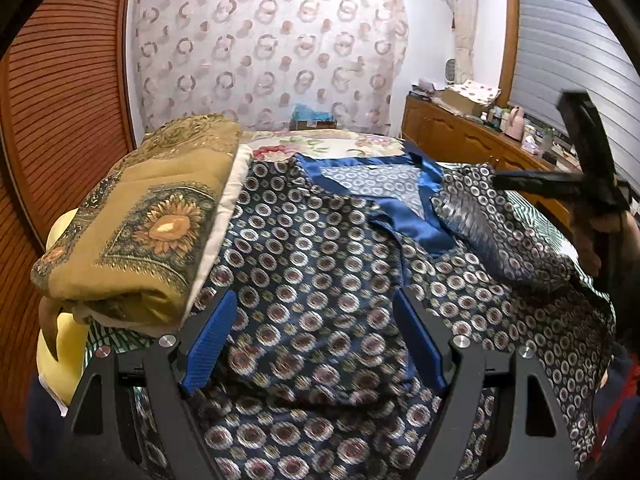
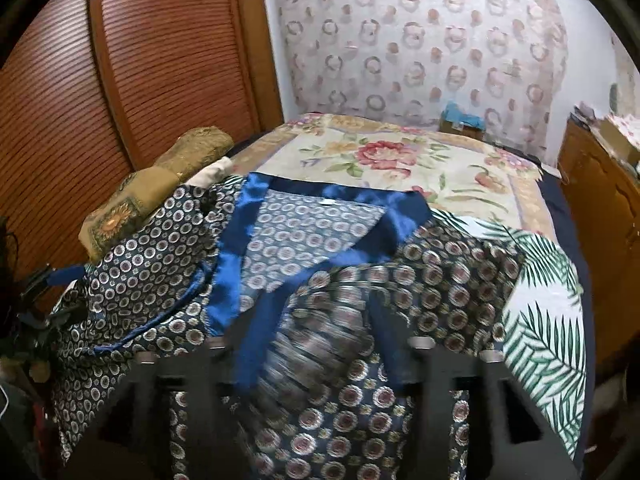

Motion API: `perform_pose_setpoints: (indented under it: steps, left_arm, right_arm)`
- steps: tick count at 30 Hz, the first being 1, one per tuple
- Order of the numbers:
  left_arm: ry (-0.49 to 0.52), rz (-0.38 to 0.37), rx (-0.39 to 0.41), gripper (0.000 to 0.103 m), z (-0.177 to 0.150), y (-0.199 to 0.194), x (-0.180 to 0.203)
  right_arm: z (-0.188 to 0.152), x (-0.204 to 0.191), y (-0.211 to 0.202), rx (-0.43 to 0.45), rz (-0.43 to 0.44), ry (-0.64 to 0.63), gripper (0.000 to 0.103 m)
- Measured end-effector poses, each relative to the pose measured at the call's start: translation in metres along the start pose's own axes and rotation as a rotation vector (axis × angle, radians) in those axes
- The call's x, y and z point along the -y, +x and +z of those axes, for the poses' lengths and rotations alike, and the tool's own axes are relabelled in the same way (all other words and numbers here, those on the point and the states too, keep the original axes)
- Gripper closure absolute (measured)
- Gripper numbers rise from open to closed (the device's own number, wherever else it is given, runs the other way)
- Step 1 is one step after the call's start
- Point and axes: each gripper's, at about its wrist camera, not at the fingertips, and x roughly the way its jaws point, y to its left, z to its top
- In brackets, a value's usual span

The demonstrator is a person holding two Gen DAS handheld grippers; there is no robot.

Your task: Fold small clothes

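Note:
A dark blue patterned garment [image 1: 320, 256] with a shiny blue collar [image 1: 404, 216] lies spread on the bed; it also shows in the right wrist view [image 2: 304, 240]. My left gripper [image 1: 316, 320] is open, its blue fingers [image 1: 210, 344] spread just above the garment's near part, holding nothing. My right gripper [image 2: 316, 344] is blurred by motion, its fingers wide apart over the cloth; a fold of cloth lies between them, and I cannot tell if they hold it. In the left wrist view the right gripper [image 1: 576, 176] hangs above the garment's right sleeve.
A folded golden sunflower blanket [image 1: 140, 232] lies left of the garment. The bed has a floral cover [image 2: 400, 160] and a palm-leaf sheet [image 2: 540, 320]. A wooden louvred wardrobe [image 2: 140, 60] is on the left; a wooden dresser [image 1: 480, 136] with clutter on the right.

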Motion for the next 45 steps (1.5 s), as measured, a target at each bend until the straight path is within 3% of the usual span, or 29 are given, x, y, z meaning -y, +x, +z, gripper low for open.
perform_pose_setpoints:
  steps: [4,7,12,14,17,25,32,34,45]
  left_arm:
    - [0.002,-0.005,0.007,0.023,0.009,0.005,-0.006]
    - [0.014,0.005,-0.004,0.031,0.016,0.011,-0.009]
    - [-0.008,0.027,-0.026,0.034,0.024,0.028,-0.019]
    - [-0.013,0.039,-0.045,0.045,0.026,0.036,-0.023]
    - [-0.034,0.047,-0.062,0.053,0.033,0.045,-0.032]
    - [-0.034,0.066,-0.107,0.053,0.046,0.070,-0.039]
    - [-0.031,0.034,-0.109,0.055,0.069,0.082,-0.042]
    - [-0.031,0.037,-0.124,0.061,0.076,0.091,-0.044]
    - [0.029,0.083,-0.221,0.062,0.093,0.139,-0.046]
  right_arm:
    - [-0.006,0.013,-0.005,0.004,-0.039,-0.004,0.042]
    - [-0.012,0.021,-0.007,-0.009,-0.101,-0.012,0.042]
    - [-0.018,0.025,-0.002,-0.027,-0.164,-0.026,0.042]
    - [-0.021,0.028,-0.001,-0.029,-0.170,-0.030,0.042]
    - [-0.025,0.035,0.000,-0.029,-0.162,-0.015,0.042]
    - [-0.032,0.057,-0.002,-0.039,-0.180,0.026,0.042]
    - [-0.033,0.068,0.003,-0.049,-0.186,0.041,0.042]
    - [-0.032,0.071,0.004,-0.048,-0.187,0.045,0.042]
    - [-0.022,0.095,0.024,-0.071,-0.172,0.108,0.042]
